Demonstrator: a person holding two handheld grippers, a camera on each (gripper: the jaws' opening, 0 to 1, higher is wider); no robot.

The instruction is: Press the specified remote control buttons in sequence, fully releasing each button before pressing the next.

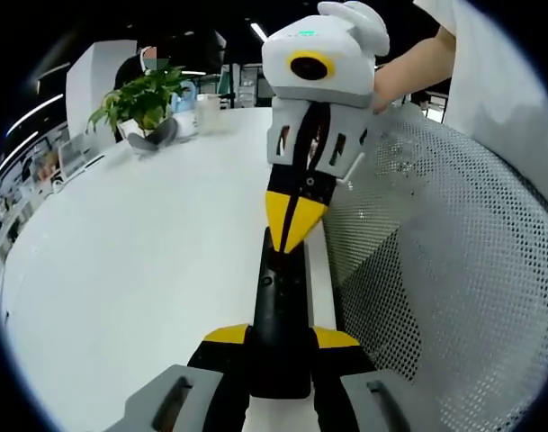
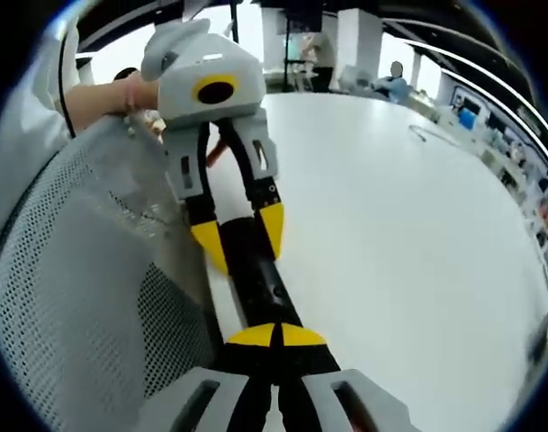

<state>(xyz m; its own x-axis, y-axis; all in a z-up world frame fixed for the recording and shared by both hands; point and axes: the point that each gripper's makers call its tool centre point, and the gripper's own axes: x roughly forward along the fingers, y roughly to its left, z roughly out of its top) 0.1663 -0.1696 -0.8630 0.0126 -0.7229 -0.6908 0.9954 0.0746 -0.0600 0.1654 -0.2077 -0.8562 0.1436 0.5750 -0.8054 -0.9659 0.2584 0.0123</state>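
White table (image 1: 139, 261): broad round-edged top, running from 6 to 12 o'clock across the left gripper view; in the right gripper view it spreads toward 3 o'clock.

Mesh chair back (image 1: 453, 270): pale perforated panel at 3 to 5 o'clock in the left gripper view, just beside the table edge.

Potted plant (image 1: 143, 101): green leaves, far on the table at 11 o'clock.

Left gripper (image 1: 278, 337): yellow-tipped jaws clamped on either side of the near end of the remote control (image 1: 281, 310).

Right gripper (image 2: 275, 336): jaws closed together, yellow tips meeting on top of the remote's far end.

Remote control: long, black, lying along the table edge between the two grippers, at 6 o'clock in both views.
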